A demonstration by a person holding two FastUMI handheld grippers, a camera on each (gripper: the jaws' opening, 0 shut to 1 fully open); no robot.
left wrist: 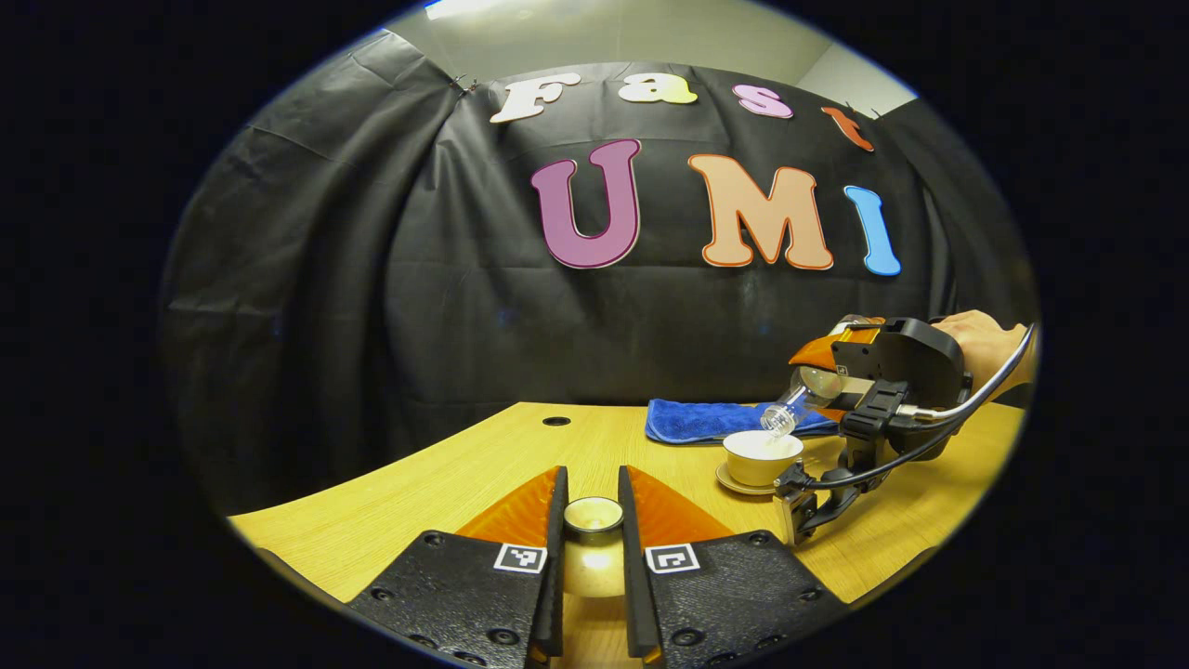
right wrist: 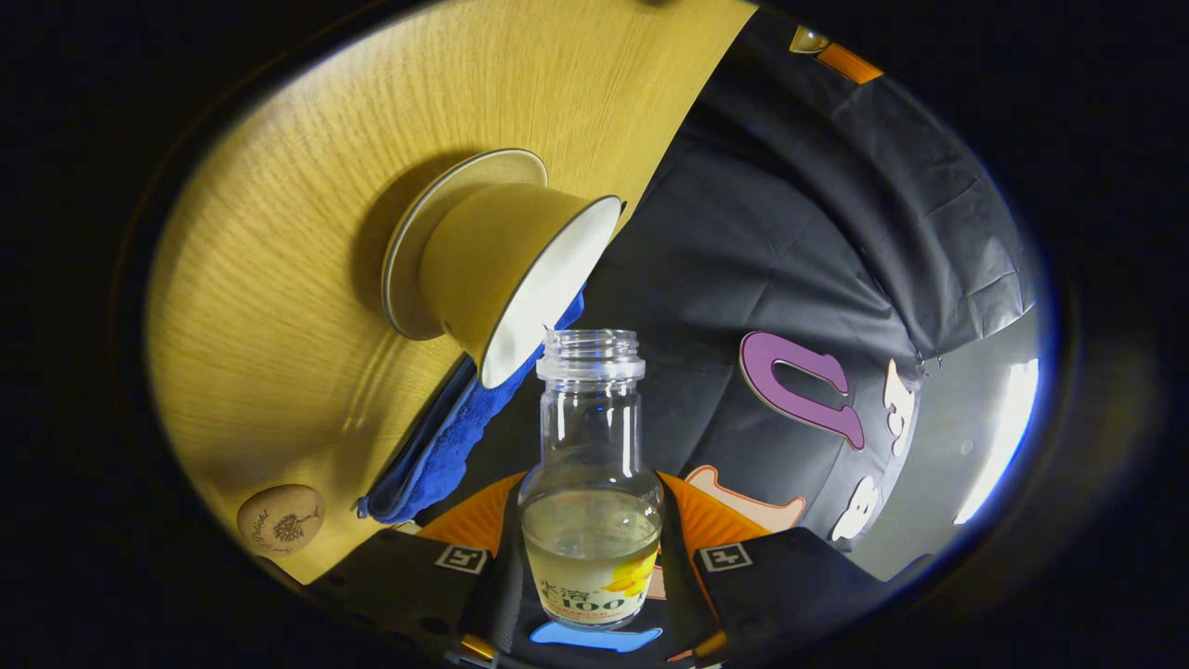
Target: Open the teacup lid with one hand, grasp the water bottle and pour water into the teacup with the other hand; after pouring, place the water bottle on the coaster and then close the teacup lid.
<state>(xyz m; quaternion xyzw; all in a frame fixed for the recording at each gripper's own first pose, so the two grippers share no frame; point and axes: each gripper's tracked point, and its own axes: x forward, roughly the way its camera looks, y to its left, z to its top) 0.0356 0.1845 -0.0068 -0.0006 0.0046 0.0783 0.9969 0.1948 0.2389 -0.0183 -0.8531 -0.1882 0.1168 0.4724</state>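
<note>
The left gripper (left wrist: 593, 520) clamped the lid (left wrist: 594, 514); the right gripper (right wrist: 594, 567) gripped the tilted bottle (right wrist: 592, 483) over the teacup (right wrist: 520, 279). The right gripper view revealed a coaster (right wrist: 280, 518).

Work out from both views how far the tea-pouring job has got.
Done: the lid is off, held in the left gripper. In hand: the right gripper tips the bottle with its mouth at the cup; no water stream can be made out. Left: set the bottle on the coaster, then close the cup.
</note>
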